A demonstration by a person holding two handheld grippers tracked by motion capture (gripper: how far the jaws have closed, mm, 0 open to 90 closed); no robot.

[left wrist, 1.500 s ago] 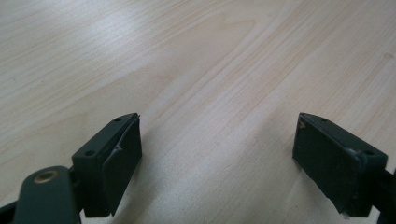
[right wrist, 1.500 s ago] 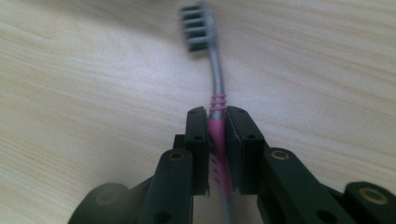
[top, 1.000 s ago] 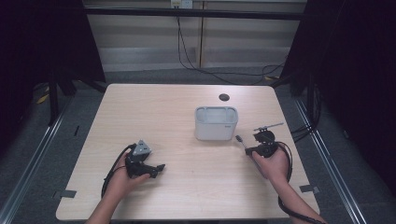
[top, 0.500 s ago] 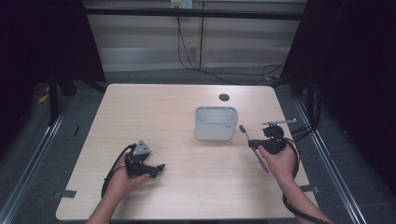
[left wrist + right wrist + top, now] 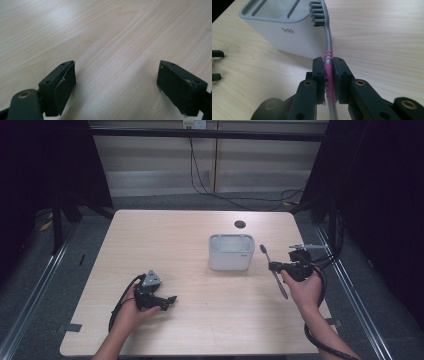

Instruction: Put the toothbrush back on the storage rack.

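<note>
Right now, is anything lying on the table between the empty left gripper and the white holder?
No. In the high view, only bare wooden table separates the left gripper from the white holder.

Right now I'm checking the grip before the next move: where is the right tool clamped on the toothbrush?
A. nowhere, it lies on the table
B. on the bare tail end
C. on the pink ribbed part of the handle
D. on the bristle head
C: in the right gripper view the right tool is shut on the pink ribbed section of the toothbrush, bristles beside the white holder.
</note>
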